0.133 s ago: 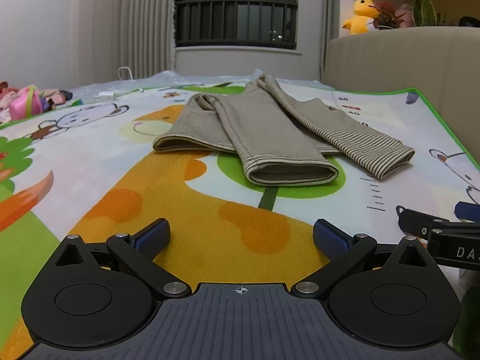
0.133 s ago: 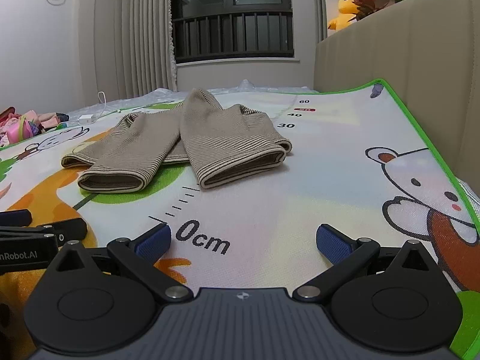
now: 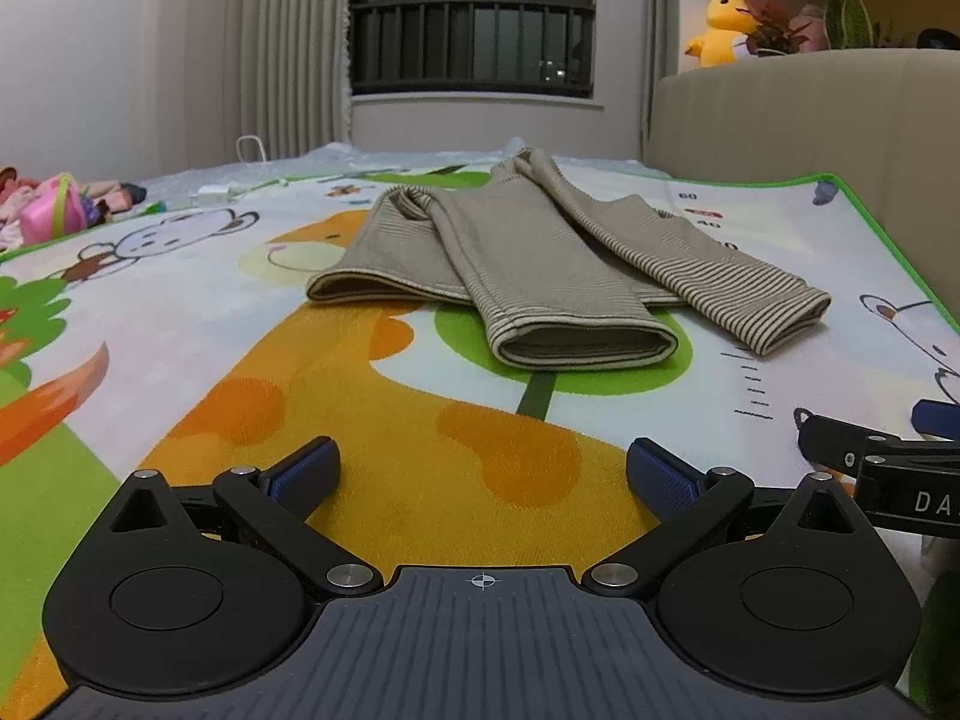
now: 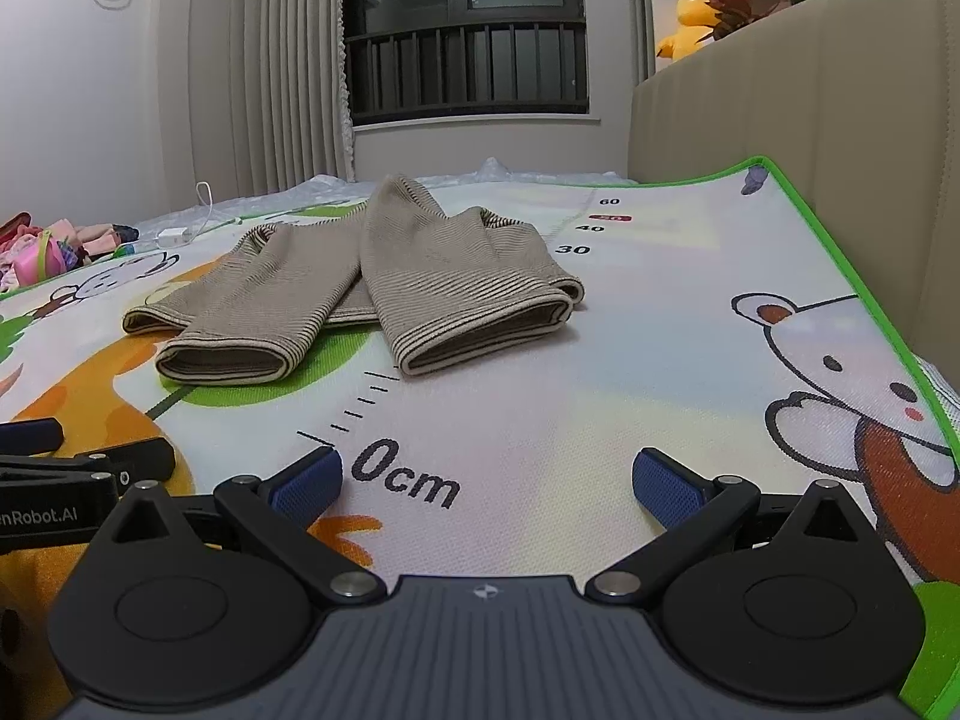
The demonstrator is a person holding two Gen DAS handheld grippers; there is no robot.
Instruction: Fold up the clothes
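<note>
Both jaws gape empty; only the right wrist view shows the mat's [image 4: 600,360] "0cm" mark.

The right tool [image 3: 888,456] is cut off by the picture's edge, its lettering unreadable.

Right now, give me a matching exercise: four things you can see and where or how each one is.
Things:
1. striped garment
2. left tool
3. yellow duck toy
4. pink bag

States or places:
A. on the ledge behind the beige headboard
B. open, nothing between its fingers
C. far left, off the mat
D. lying mid-mat, both cuffs toward the cameras

Pairs: 1-D, 2-B, 3-A, 4-C
</note>
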